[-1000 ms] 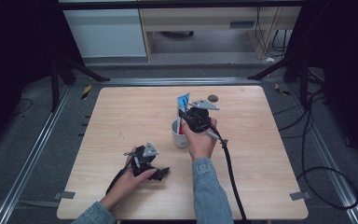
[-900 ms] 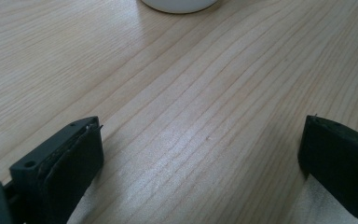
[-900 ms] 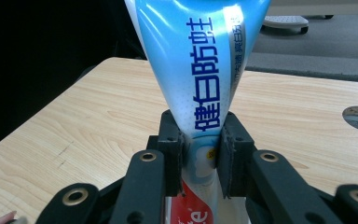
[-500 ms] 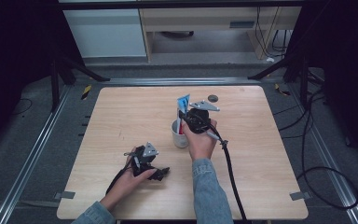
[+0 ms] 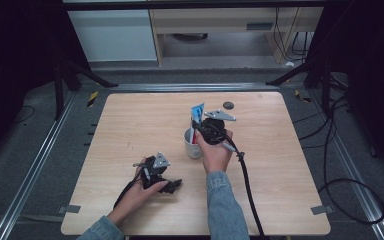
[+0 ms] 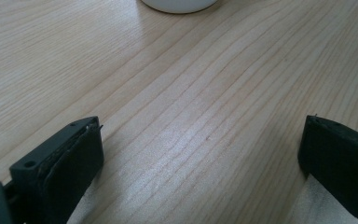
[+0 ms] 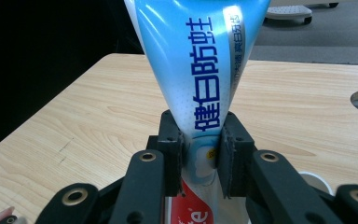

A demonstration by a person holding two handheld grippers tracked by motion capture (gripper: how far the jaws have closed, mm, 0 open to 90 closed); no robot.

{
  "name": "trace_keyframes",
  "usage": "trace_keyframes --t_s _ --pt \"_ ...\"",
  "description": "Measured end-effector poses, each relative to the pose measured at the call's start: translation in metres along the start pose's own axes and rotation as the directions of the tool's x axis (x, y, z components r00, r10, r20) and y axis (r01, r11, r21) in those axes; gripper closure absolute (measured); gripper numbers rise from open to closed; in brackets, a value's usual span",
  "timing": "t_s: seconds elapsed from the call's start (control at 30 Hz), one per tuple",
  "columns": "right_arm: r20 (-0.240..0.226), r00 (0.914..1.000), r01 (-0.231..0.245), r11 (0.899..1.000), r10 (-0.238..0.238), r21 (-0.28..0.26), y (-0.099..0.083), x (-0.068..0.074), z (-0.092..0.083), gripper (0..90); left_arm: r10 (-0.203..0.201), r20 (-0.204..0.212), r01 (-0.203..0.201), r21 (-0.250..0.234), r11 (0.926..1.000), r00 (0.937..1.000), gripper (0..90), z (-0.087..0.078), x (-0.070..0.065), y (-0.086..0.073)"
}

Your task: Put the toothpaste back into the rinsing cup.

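A blue and white toothpaste tube (image 7: 200,70) stands upright with its lower end in a white cup (image 5: 192,144) near the table's middle. My right gripper (image 7: 200,158) is shut on the tube, its jaws pinching the tube just above the cup's rim (image 7: 319,179). From above, the right gripper (image 5: 205,131) sits right beside the cup with the tube's flat end (image 5: 198,111) sticking up. My left gripper (image 5: 172,185) rests low on the table near the front left, open, with bare wood between its jaws. The left gripper (image 6: 200,154) faces the cup's base (image 6: 179,4).
The light wooden table (image 5: 130,125) carries a round dark hole or disc (image 5: 228,105) near its far edge. The right gripper's cable (image 5: 247,185) trails toward the front edge. Metal rails and dark stands flank the table; a white cabinet (image 5: 115,35) stands behind.
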State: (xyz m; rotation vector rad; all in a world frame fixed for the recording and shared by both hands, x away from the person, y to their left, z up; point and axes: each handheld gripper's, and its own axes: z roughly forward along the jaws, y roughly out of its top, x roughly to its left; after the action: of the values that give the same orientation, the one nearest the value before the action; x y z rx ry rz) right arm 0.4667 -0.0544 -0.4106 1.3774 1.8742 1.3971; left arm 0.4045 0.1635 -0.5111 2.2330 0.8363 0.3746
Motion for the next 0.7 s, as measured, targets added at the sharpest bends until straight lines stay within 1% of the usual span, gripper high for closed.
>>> trace_keyframes --t_s 0.27,0.7 --pt "-0.005 0.9999 -0.014 1.0 0.014 0.005 -0.0045 -0.002 0.0014 73.5 -0.002 0.001 0.002 0.0 1.0 1.0 0.0 0.0 -0.0002 -0.0001" --pt "-0.014 0.9995 -0.029 1.0 0.029 0.008 -0.005 -0.003 0.0023 73.2 -0.003 0.001 0.003 -0.001 1.0 1.0 0.0 0.0001 -0.0002 -0.0001"
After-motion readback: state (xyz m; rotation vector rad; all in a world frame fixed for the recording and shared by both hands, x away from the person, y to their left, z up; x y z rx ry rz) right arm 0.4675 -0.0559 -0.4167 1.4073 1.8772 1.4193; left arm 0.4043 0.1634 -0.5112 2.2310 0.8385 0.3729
